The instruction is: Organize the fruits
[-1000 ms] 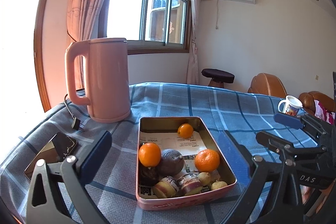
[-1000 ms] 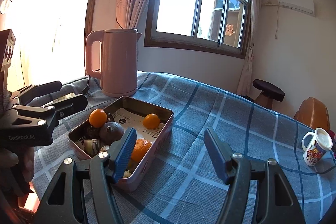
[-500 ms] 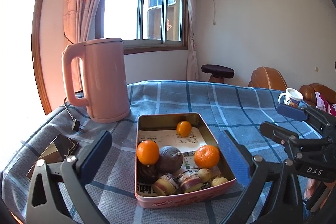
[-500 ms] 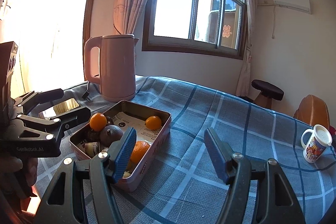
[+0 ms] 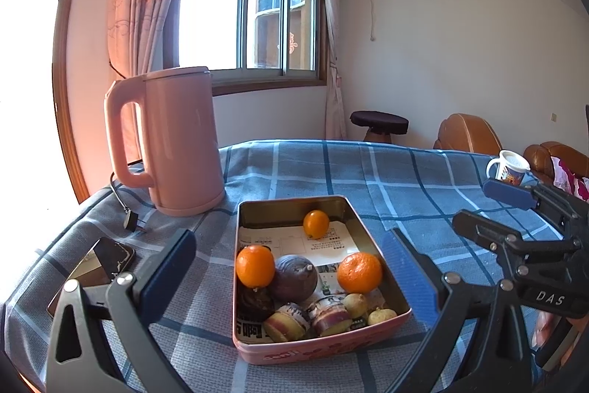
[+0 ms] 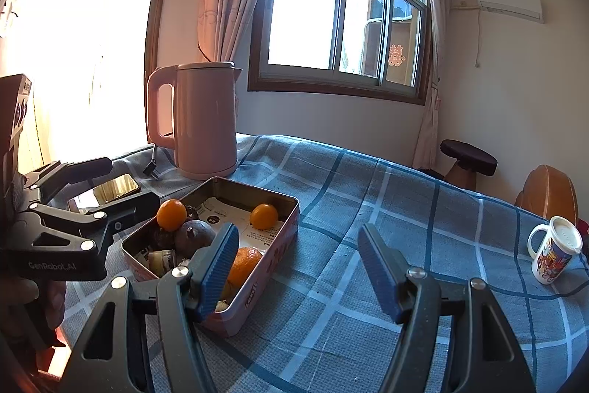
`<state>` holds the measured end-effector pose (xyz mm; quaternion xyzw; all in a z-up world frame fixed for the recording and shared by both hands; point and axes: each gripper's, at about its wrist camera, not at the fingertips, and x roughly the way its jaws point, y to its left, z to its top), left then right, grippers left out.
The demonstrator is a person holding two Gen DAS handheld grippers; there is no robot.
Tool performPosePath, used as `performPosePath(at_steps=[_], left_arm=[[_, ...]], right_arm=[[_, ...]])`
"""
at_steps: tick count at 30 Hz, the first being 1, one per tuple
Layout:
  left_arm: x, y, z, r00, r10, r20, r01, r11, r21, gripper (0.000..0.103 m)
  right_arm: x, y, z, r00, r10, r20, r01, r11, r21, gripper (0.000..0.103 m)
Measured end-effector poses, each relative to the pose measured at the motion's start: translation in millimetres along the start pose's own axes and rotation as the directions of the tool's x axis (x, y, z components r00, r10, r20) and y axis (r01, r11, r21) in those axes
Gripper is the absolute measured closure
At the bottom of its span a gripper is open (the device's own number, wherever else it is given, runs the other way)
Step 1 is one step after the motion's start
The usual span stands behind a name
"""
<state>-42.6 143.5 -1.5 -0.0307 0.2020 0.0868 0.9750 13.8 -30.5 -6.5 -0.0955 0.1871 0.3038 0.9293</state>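
A pink metal tin [image 5: 368, 238] sits on the blue checked tablecloth and holds three oranges: one at the left [image 5: 255, 265], one at the right [image 5: 359, 272], a small one at the back [image 5: 316, 224]. A dark purple fruit [image 5: 294, 277] and several small pieces [image 5: 324, 315] lie in its near end. My left gripper [image 5: 291, 267] is open and empty, its fingers either side of the tin. My right gripper [image 6: 298, 267] is open and empty, just right of the tin [image 6: 283, 245]; its left finger [image 6: 221, 260] overlaps the tin's near corner.
A pink kettle [image 5: 173, 139] stands behind the tin at the left, its plug [image 5: 130, 220] on the cloth. A phone [image 5: 95, 267] lies at the left edge. A lidded mug [image 6: 554, 253] stands far right. A stool [image 6: 467, 159] and brown chairs [image 5: 467, 135] are beyond the table.
Both grippers have drifted slightly; the views shift a little and the tin sits nearly where it was. Both stay open and empty.
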Motion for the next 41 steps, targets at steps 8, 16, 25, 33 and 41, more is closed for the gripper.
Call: performPosePath(at_steps=[8,16,25,33,41], left_arm=[[-1.5,-5.2,-0.3,1.0,-0.002,0.003,0.002,1.0,0.016,0.0],[-2.9,-7.6,0.4,1.0,0.004,0.003,-0.004,0.999,0.032,0.0],[0.4,-10.7,0.2,1.0,0.012,-0.011,-0.012,0.999,0.049,0.0],[4.0,-13.0,-1.5,1.0,0.011,-0.02,-0.009,0.998,0.059,0.0],[3.0,-18.8,-2.8,1.0,0.009,-0.013,-0.008,0.996,0.086,0.0]], right_arm=[[-0.7,-0.4,-0.9,1.0,0.0,0.001,0.0,1.0,0.001,0.034],[-0.7,-0.7,-1.2,1.0,0.0,0.002,0.0,1.0,0.001,0.034],[-0.9,-2.7,-3.6,1.0,0.005,-0.006,-0.005,1.0,0.001,0.034],[0.3,-3.5,-4.5,1.0,0.007,-0.014,-0.007,1.0,-0.001,0.034],[1.9,-8.6,-8.6,1.0,-0.002,-0.03,0.002,1.0,-0.004,0.034]])
